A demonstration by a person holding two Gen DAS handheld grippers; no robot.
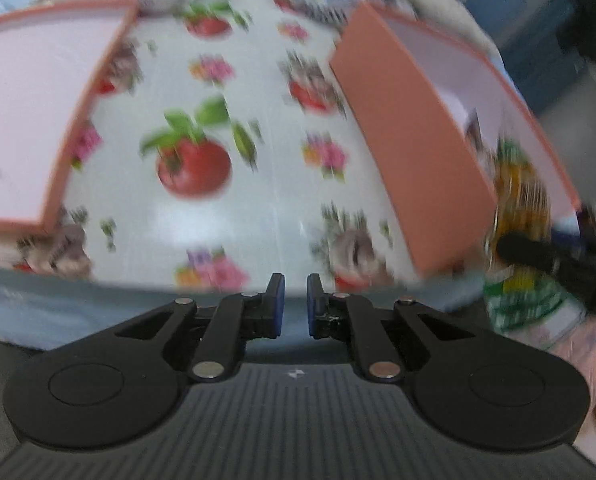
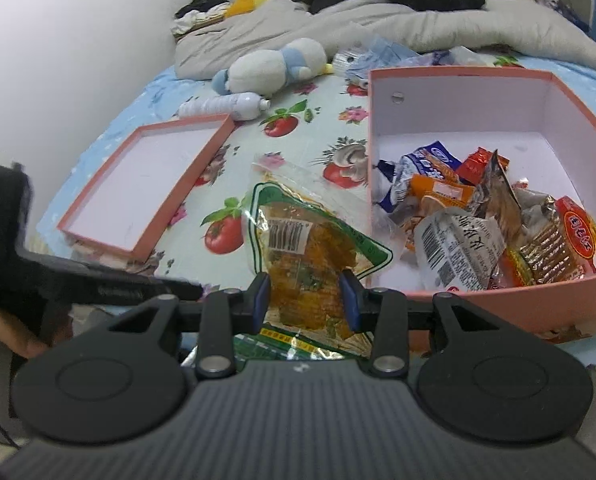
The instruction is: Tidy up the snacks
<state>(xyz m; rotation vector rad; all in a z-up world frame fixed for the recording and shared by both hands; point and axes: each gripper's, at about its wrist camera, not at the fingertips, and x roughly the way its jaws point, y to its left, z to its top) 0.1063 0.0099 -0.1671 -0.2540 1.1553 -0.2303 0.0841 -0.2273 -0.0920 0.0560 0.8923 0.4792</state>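
Basically, the right gripper [image 2: 306, 294] was clamped on the green-edged snack bag [image 2: 298, 236], held just beside the pink box [image 2: 458, 76] of snacks. Left gripper [image 1: 295, 306] hung empty, fingers slightly apart over the tablecloth [image 1: 234, 80]. Next move likely called for lifting the bag over the box wall and releasing.

Your clear snack bag [image 2: 310, 248], green-bordered with orange contents and a barcode, sits tilted between your right gripper's fingers [image 2: 263, 294], just left of the pink box [image 2: 458, 76]. The box stands open on the bed, wrapped snacks [image 2: 490, 224] heaped inside. Its lid [image 2: 146, 184] lies upturned, well left.
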